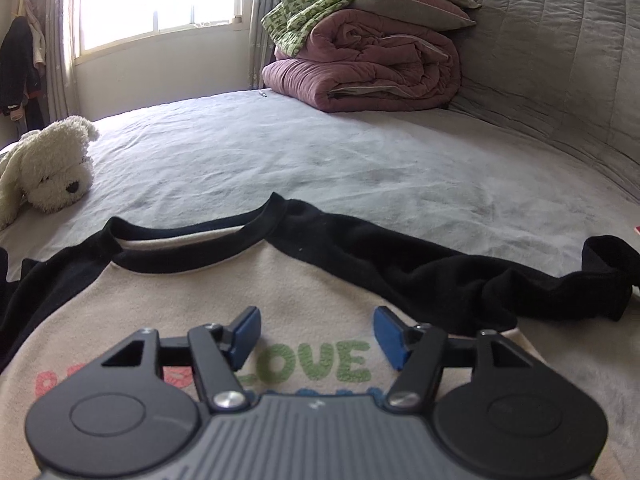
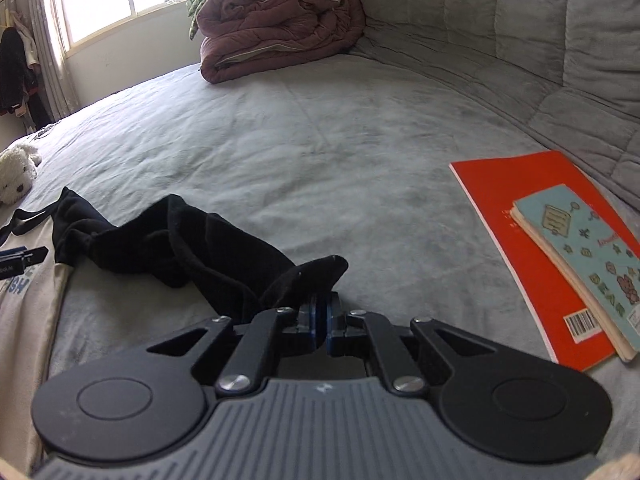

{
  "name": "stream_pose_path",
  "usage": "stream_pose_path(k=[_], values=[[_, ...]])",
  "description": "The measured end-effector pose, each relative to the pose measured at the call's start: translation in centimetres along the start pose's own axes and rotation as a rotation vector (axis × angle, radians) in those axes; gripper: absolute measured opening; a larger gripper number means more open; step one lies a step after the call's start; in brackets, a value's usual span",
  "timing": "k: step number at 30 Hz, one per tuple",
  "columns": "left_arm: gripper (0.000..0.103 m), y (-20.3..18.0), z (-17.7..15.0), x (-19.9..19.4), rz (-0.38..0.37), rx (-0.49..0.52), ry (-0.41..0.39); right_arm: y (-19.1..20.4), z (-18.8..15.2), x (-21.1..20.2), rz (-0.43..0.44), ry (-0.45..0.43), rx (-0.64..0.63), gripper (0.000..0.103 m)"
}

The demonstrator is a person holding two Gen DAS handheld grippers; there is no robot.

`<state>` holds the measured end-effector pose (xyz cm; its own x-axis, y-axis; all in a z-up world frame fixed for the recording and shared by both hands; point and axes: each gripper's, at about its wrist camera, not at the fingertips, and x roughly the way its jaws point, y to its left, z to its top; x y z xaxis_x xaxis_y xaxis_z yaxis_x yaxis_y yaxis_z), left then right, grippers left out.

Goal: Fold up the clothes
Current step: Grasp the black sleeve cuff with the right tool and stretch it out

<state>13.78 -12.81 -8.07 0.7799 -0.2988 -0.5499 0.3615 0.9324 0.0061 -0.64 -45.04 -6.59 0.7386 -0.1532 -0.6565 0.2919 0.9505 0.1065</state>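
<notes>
A cream sweatshirt (image 1: pixel 168 304) with black collar and black sleeves lies face up on the grey bed, with green "LOVE" lettering on its chest. My left gripper (image 1: pixel 316 334) is open and empty, hovering over the chest print. The shirt's black right sleeve (image 1: pixel 460 280) stretches out to the right. In the right wrist view my right gripper (image 2: pixel 322 312) is shut on the cuff end of that black sleeve (image 2: pixel 180 240), which lies crumpled on the bed toward the shirt body (image 2: pixel 24 304). A finger of the left gripper (image 2: pixel 20 260) shows at the left edge.
A white plush dog (image 1: pixel 48 168) lies at the bed's left edge. Folded maroon and green quilts with a pillow (image 1: pixel 360 48) are stacked at the far side. An orange book (image 2: pixel 532 240) with a light-blue notebook (image 2: pixel 580 256) on it lies to the right. A grey padded headboard (image 2: pixel 520 32) curves along the right.
</notes>
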Motion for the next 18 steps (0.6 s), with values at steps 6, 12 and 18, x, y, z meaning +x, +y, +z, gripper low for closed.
stream_pose_path(k=[6, 12, 18], values=[[0.064, -4.7, 2.6, -2.1, -0.162, 0.126, -0.063, -3.6, -0.4, -0.8, -0.01, -0.01, 0.101, 0.004], [0.064, -11.3, 2.8, -2.3, -0.377, 0.3, 0.007, -5.4, 0.1, -2.0, 0.008, -0.054, 0.176, 0.004], [0.064, -14.8, 1.0, -1.7, -0.432, 0.385, 0.085, -7.0, 0.4, -4.1, 0.015, -0.118, 0.187, 0.004]])
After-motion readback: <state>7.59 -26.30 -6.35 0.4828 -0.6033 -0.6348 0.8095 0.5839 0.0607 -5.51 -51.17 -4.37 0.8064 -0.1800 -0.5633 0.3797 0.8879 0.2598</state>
